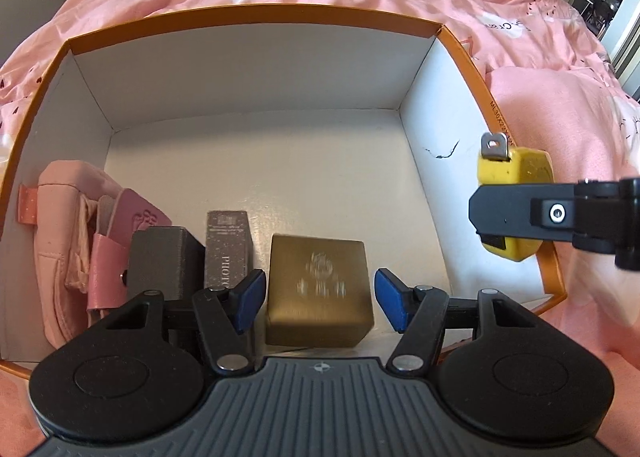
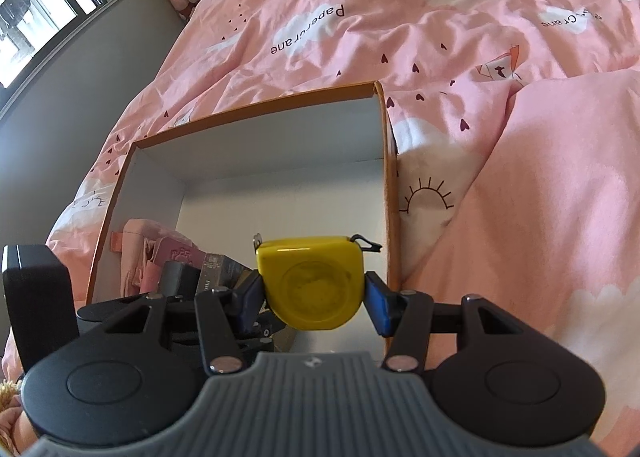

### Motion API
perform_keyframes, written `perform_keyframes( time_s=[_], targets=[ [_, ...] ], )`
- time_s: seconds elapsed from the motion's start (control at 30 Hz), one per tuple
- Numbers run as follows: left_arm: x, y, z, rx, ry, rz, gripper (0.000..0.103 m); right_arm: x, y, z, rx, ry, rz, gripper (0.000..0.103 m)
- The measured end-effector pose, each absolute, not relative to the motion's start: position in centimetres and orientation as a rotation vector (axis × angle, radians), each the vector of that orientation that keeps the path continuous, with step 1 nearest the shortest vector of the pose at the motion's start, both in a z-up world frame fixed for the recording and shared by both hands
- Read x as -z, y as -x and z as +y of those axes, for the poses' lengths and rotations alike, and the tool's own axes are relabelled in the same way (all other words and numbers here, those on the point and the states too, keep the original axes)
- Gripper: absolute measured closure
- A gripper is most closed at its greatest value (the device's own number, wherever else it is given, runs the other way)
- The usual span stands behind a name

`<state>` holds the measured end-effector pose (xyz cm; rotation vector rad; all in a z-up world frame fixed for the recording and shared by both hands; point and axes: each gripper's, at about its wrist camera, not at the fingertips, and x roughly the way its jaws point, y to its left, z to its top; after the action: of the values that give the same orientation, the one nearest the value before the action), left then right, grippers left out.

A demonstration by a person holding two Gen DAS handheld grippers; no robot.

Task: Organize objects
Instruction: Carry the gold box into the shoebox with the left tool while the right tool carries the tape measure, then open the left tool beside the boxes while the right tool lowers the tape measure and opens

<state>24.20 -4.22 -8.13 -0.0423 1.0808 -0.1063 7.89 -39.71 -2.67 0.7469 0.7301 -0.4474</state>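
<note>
the left gripper [image 1: 320,299] straddles a gold box [image 1: 318,291] on the floor of an orange-rimmed carton [image 1: 256,13], its blue pads seemingly just clear of the sides, though blur leaves contact unsure; at nine o'clock stand a grey carton [image 1: 228,247], a dark block [image 1: 164,261] and a pink pouch [image 1: 64,241]; the right gripper [image 2: 313,291] pinches a yellow tape measure [image 2: 312,283] over the carton's three o'clock wall

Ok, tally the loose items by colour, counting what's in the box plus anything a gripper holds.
Pink: 2, the fabric pouch and the small pink case
Dark grey: 1, the block
Grey-brown: 1, the slim carton
Gold: 1, the gold box
Yellow: 1, the tape measure in the right gripper
Total: 6
</note>
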Motion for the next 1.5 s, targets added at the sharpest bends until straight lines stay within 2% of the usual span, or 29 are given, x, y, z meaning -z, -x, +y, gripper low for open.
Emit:
perform_keyframes(
  time_s=[0.17,0.47,0.6,0.87,1.03,1.37,1.5],
  targets=[
    [7.6,-24.1,-3.4,0.14,0.068,1.096,0.03,2.9,-8.3,-39.3,0.436,-0.745,0.744,0.048],
    [2.8,-22.8,2.4,0.182,0.108,0.969,0.031,2.7,-10.3,-39.0,0.427,-0.658,0.818,0.048],
    [2.3,-23.2,4.3,0.141,0.146,0.935,0.031,3.6,-12.9,-38.4,0.407,-0.556,0.926,0.048],
    [3.5,-23.5,5.2,0.159,0.18,0.936,0.031,6.7,-18.2,-36.2,0.409,-0.143,1.191,0.048],
    [3.8,-23.7,6.3,0.165,0.214,0.929,0.031,8.2,-20.1,-35.7,0.414,-0.046,1.294,0.048],
    [3.9,-23.8,7.8,0.202,0.3,0.907,0.032,9.2,-20.9,-35.5,0.397,-0.112,1.375,0.048],
    [3.7,-23.5,8.3,0.207,0.309,0.896,0.032,9.4,-20.9,-37.0,0.426,-0.273,1.386,0.048]
  ],
)
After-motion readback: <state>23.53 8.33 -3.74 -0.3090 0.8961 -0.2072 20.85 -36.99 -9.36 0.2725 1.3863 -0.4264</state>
